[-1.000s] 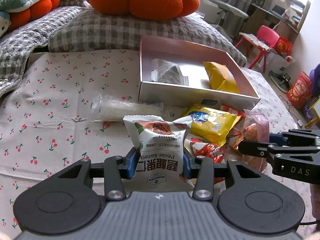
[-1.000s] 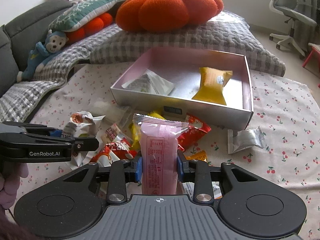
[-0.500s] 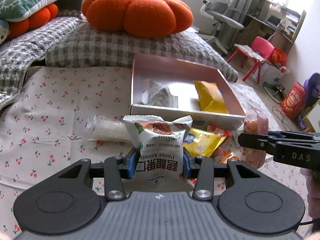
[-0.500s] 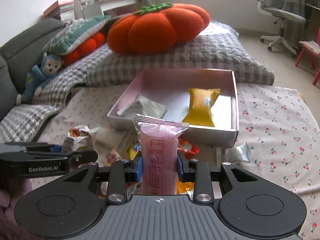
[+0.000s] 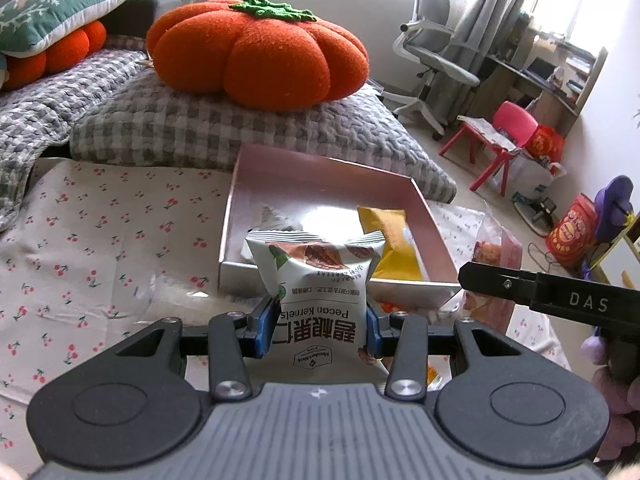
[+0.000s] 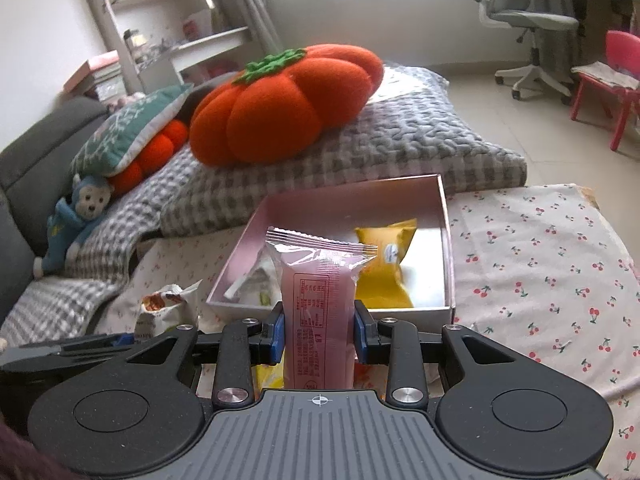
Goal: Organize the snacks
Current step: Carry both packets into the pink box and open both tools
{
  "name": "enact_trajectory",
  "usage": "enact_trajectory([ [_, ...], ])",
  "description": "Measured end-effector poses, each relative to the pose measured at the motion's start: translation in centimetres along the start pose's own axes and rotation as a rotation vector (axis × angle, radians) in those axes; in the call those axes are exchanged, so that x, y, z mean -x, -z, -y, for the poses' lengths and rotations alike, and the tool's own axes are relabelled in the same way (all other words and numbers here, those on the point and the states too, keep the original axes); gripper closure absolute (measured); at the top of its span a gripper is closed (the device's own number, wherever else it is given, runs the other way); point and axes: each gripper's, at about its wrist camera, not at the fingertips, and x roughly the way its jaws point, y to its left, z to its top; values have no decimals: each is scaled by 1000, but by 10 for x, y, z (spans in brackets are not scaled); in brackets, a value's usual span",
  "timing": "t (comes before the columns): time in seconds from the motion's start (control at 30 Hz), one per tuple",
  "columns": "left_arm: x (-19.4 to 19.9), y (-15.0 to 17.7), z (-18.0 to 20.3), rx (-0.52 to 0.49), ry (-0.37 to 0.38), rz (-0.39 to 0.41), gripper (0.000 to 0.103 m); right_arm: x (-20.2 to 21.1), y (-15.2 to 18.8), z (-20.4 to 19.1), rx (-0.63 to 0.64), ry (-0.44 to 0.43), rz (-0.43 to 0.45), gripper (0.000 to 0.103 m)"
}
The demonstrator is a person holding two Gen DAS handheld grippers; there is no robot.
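Both grippers had risen and tipped toward the box since the earlier frames, so the loose snack pile that had filled the foreground had mostly dropped out of sight.

From the left wrist, the left gripper (image 5: 320, 330) was clamped on the pecan pack (image 5: 318, 300), its blue pads pressed into both sides and the pack standing upright between them. Behind it the box (image 5: 236, 216) now sat more squarely ahead, with a yellow pack (image 5: 394, 244) and a pale pack (image 5: 276, 220) already lying inside. Off to the right, the right gripper (image 5: 472, 276) came in from the side with a pink pack (image 5: 494, 248) in its grip.

From the right wrist, the right gripper (image 6: 319, 334) was closed tight on the pink pack (image 6: 319, 316), held upright just short of the near wall of the box (image 6: 446, 220). The yellow pack (image 6: 384, 268) lay inside, right of centre. Lower left, the left gripper (image 6: 120, 338) showed edge-on with the pecan pack (image 6: 164, 308).

Judging by this, both packs were lifted clear and lined up for the box; carrying them over the near wall and letting go seemed the next step, with two snacks stored and more apparently remaining.
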Motion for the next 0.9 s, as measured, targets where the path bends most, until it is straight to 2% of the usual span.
enact_trajectory([
  [0.57,-45,-22,21,58,21,18,63,-15,-26,50,-119,74,44,72],
  [0.7,-61,-29,26,42,-6,23,63,-28,-35,54,-126,61,35,72],
  [0.9,-85,-31,28,21,-31,24,63,-62,-46,60,-108,103,17,72],
])
